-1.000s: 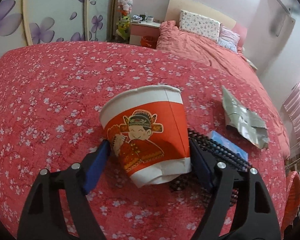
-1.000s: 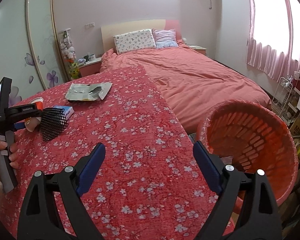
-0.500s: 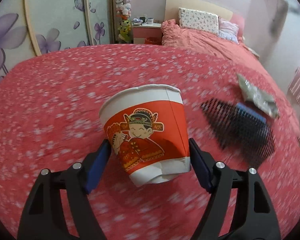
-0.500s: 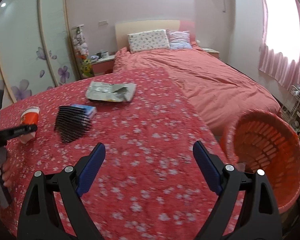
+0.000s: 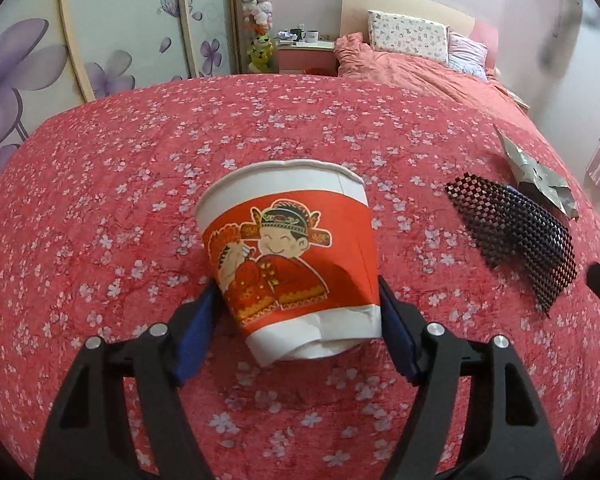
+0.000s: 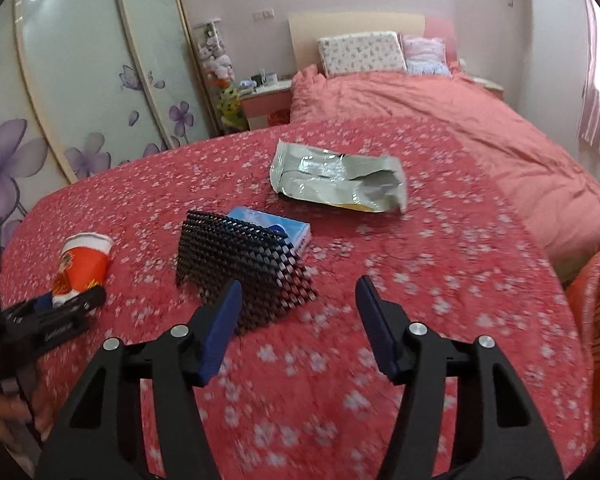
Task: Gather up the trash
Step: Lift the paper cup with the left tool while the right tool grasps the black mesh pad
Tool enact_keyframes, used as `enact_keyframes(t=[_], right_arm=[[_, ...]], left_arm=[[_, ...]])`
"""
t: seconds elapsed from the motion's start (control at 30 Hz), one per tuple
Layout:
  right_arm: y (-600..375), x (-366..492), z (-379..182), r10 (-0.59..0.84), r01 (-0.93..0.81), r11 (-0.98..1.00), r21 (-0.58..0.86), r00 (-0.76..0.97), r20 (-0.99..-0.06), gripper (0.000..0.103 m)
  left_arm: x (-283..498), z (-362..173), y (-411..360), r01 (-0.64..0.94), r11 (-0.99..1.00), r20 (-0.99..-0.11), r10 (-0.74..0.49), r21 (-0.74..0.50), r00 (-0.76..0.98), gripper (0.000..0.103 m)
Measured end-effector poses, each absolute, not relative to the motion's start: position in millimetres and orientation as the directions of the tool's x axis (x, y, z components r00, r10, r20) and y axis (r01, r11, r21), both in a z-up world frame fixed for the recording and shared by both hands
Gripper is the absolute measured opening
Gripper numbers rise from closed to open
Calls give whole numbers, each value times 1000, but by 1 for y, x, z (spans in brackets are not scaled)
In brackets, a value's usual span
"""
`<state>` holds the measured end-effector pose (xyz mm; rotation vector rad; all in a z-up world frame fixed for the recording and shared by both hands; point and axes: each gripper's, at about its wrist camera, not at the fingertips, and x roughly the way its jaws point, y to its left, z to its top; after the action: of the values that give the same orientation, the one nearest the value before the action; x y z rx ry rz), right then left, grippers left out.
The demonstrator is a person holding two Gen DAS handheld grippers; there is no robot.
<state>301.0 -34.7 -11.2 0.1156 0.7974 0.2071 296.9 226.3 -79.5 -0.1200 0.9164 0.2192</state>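
Observation:
My left gripper [image 5: 296, 328] is shut on a red and white paper cup [image 5: 292, 256] with a cartoon figure, gripped near its base, which looks dented. The cup also shows in the right wrist view [image 6: 82, 266], with the left gripper [image 6: 66, 306] around it. My right gripper [image 6: 298, 312] is open and empty above the table, just right of a black mesh sheet [image 6: 240, 268]. A torn silver wrapper [image 6: 336, 176] lies farther back. In the left wrist view the mesh [image 5: 512, 236] and the wrapper [image 5: 540, 176] lie to the right.
A blue tissue pack [image 6: 278, 226] lies partly under the mesh. An orange trash basket [image 6: 598, 312] stands off the table's right edge. The table carries a red floral cloth [image 6: 440, 264]. A bed [image 6: 460, 120], a nightstand [image 6: 266, 102] and wardrobe doors [image 6: 80, 80] stand behind.
The left gripper has carried the cup leftward, away from the mesh. The right gripper has swung left from the basket toward the mesh and wrapper, and its jaws stand narrower.

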Motion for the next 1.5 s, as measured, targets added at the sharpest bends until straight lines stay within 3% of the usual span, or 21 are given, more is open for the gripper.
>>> enact_keyframes(t=[0.17, 0.27, 0.33, 0.43, 0.77, 0.97, 1.13, 1.2, 1.5], right_arm=[[-28, 318, -24, 232, -133, 972, 192, 637, -735, 55], [-21, 321, -30, 251, -160, 968, 193, 602, -758, 36], [-20, 317, -27, 264, -177, 964, 197, 606, -750, 13], [-20, 307, -23, 276, -206, 961, 187, 617, -737, 6], [-76, 266, -4, 253, -150, 966, 209, 693, -675, 5], [-120, 261, -10, 150, -28, 983, 181, 688, -710, 5], [-134, 260, -18, 155, -5, 979, 204, 670, -726, 5], [-134, 258, -19, 161, -14, 979, 205, 674, -722, 5], [-138, 247, -8, 172, -34, 978, 207, 694, -700, 5]], left_arm=[[300, -80, 226, -235, 972, -799, 136, -7, 586, 72], [300, -81, 225, -235, 972, -799, 136, -7, 586, 72], [300, -81, 225, -235, 972, -799, 136, -7, 586, 73], [300, -80, 224, -235, 972, -799, 137, -6, 585, 73], [300, -81, 223, -235, 972, -799, 137, -5, 585, 74], [308, -82, 218, -237, 972, -802, 147, 8, 579, 79], [312, -83, 217, -238, 971, -803, 148, 8, 578, 79], [312, -82, 218, -240, 971, -800, 148, 5, 581, 72], [303, -79, 227, -234, 972, -789, 117, -35, 603, 71]])
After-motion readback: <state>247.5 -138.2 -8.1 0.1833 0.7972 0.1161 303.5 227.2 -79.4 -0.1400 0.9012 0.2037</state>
